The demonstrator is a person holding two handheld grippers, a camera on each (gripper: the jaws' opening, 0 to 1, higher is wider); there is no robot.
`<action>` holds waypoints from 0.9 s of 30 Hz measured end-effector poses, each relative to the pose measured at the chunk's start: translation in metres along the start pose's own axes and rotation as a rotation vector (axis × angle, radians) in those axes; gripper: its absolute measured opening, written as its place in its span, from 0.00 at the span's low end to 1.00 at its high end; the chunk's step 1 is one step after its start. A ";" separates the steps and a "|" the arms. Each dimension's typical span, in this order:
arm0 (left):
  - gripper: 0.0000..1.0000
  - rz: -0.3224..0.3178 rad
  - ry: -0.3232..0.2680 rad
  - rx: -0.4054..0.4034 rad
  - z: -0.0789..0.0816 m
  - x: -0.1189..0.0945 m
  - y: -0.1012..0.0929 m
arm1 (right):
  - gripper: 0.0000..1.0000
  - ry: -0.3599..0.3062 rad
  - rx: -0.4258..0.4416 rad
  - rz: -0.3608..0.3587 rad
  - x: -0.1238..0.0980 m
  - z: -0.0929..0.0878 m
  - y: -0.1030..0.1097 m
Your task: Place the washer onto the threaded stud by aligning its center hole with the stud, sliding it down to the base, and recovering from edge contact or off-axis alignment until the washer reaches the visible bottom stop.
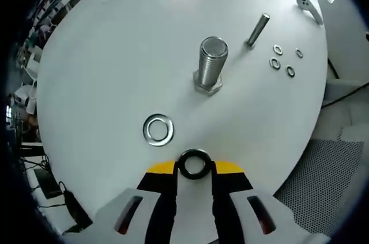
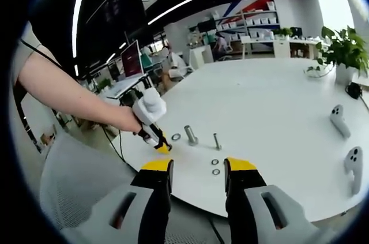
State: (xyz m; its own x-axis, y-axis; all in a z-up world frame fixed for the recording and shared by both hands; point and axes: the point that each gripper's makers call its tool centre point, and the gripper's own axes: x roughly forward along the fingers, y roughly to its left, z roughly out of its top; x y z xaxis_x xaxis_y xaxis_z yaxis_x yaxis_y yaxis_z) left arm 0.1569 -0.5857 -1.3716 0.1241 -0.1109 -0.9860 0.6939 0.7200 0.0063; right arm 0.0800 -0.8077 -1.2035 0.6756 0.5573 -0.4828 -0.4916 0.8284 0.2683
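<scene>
On the white desk [image 1: 98, 82] a bright washer [image 1: 158, 129] lies flat, left of the upright threaded stud [image 1: 211, 65] (hex base down). The left gripper [image 1: 194, 166] pinches a dark washer [image 1: 194, 163]. Smaller washers [image 1: 282, 59] lie right. The right gripper [image 2: 198, 169] hovers, jaws wide.

No text, label, brand, number or sign can be read in either view. The round white bench [image 1: 115, 53] carries no printing, and the threaded steel stud [image 1: 211, 62] shows no stamped marks. In the right gripper view the lit monitor screens [image 2: 131, 58] and the white boxes on the far shelves [image 2: 253, 21] are too small and blurred to read.
</scene>
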 end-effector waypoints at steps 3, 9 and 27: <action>0.20 -0.011 -0.024 0.004 -0.001 0.000 0.002 | 0.37 0.003 -0.002 0.002 0.000 -0.001 0.000; 0.19 -0.012 -0.023 0.033 0.001 -0.001 0.000 | 0.37 -0.004 0.006 -0.003 -0.001 0.000 -0.001; 0.19 -0.019 -0.042 0.106 0.007 -0.015 0.000 | 0.36 -0.005 0.011 -0.005 0.000 0.000 -0.002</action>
State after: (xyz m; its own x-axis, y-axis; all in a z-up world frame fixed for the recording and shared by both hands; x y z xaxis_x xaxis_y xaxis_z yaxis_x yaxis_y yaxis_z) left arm 0.1605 -0.5890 -1.3560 0.1379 -0.1540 -0.9784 0.7671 0.6415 0.0071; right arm 0.0808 -0.8095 -1.2034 0.6808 0.5531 -0.4802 -0.4820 0.8319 0.2749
